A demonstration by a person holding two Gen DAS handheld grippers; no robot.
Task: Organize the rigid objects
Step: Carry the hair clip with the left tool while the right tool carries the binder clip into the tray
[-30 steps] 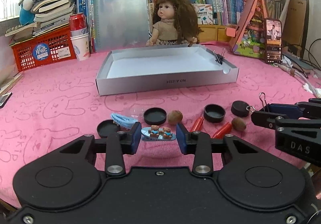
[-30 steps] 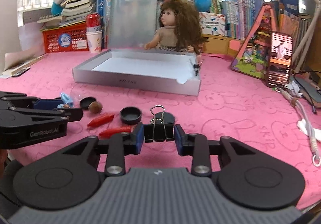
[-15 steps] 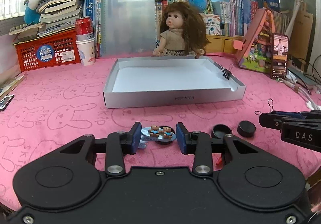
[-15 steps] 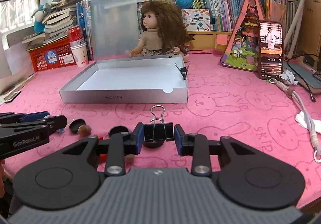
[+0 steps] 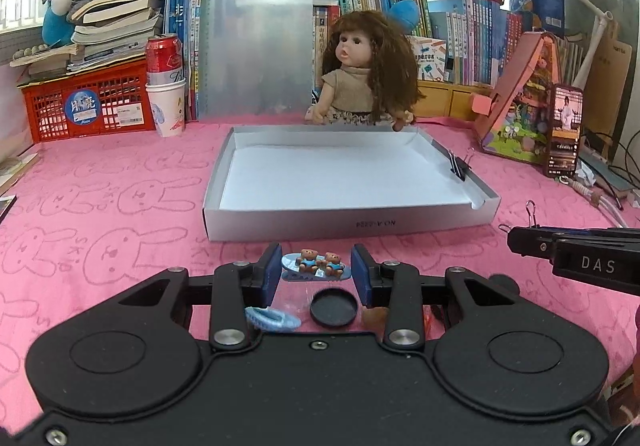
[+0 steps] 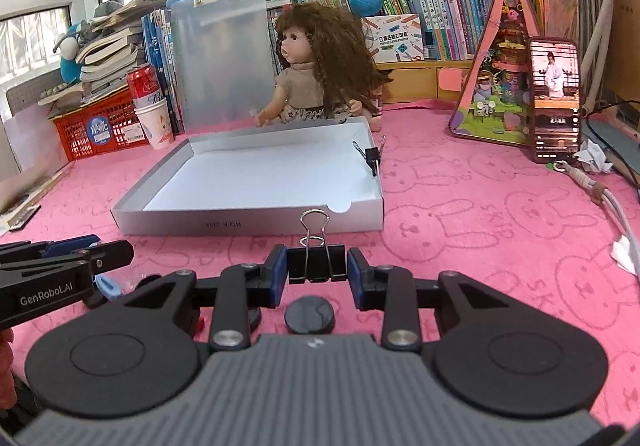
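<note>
Right wrist: binder clip (image 6: 316, 263) clamped between the hand-held gripper (image 6: 316, 273) pads.

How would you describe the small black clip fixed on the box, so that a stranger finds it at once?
Find the shallow silver box lying open on the pink cloth before the doll. On its right wall sits a black binder clip, clamped over the edge. Unlike the other binder clip, no hand-held gripper holds it.
</note>
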